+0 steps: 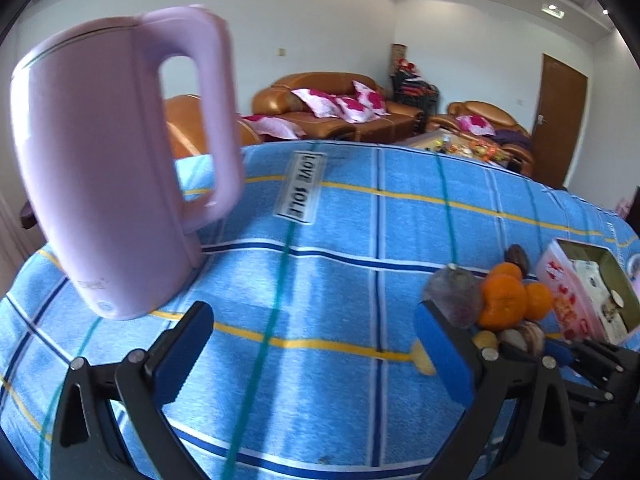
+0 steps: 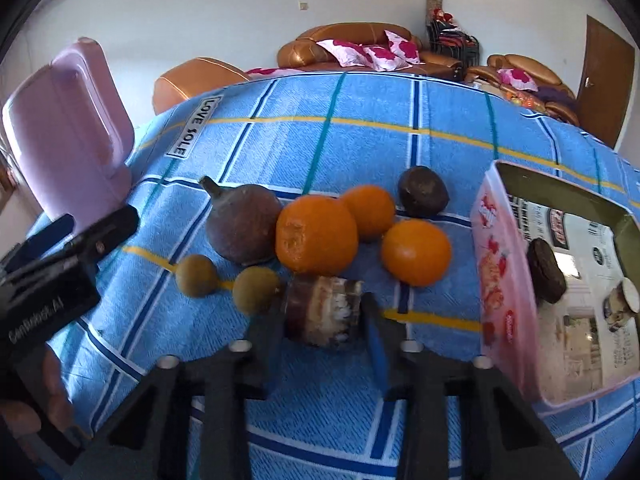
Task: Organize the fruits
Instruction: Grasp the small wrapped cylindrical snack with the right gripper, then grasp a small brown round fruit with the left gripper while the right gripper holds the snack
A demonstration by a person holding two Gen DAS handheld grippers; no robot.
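In the right wrist view my right gripper [image 2: 324, 312] is shut on a brown, layered water chestnut [image 2: 322, 310], held just above the blue cloth. Behind it lie three oranges [image 2: 316, 234], a large brown pointed fruit [image 2: 244, 226], two small tan longans [image 2: 256, 290] and a dark passion fruit [image 2: 423, 191]. A pink box [image 2: 500, 280] at right holds one dark fruit [image 2: 546, 276]. My left gripper [image 1: 312, 352] is open and empty over the cloth, left of the fruit pile [image 1: 502, 300]; it also shows in the right wrist view [image 2: 80, 240].
A pink kettle [image 1: 112, 160] stands at the table's left, close to my left gripper. The table is covered by a blue plaid cloth [image 1: 340, 280]. Brown sofas [image 1: 336, 104] and a door [image 1: 560, 120] are behind.
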